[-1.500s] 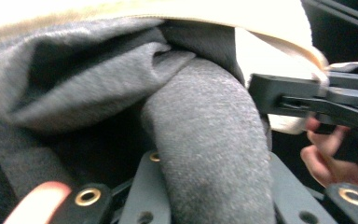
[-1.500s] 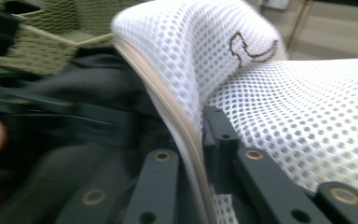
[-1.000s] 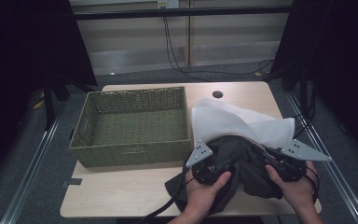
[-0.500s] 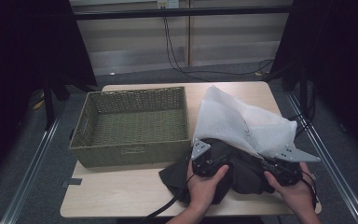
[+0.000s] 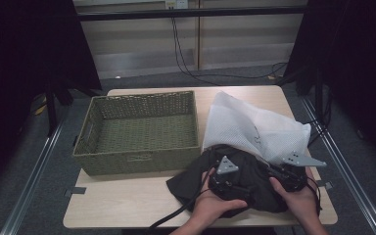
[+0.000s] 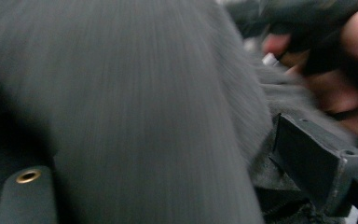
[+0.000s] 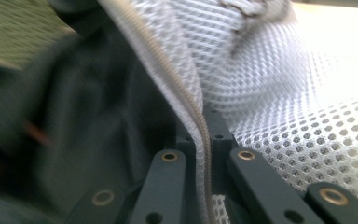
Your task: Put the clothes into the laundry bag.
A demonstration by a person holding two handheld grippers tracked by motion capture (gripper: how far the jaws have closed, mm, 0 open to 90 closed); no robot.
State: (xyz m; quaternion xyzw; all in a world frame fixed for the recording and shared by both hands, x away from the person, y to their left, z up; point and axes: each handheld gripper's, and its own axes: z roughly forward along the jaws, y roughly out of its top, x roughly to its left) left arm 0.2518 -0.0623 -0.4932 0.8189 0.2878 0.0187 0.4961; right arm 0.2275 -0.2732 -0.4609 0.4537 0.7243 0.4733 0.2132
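Mesh bag [image 5: 254, 128] lower now; right gripper [image 7: 204, 140] clamps its edge, left gripper [image 5: 225, 182] just opened.

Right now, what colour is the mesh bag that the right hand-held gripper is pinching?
White, with a pale zipper edge; the mesh bag shows best in the right gripper view.

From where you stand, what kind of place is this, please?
Probably a recording studio or lab bench, not a home: black curtains flank a small wooden table, and cables trail over the grey floor behind.

Lab recording booth: black curtains [image 5: 34, 54], metal floor rails [image 5: 29, 181], dangling cables [image 5: 186, 54], lone wooden table [image 5: 127, 205].
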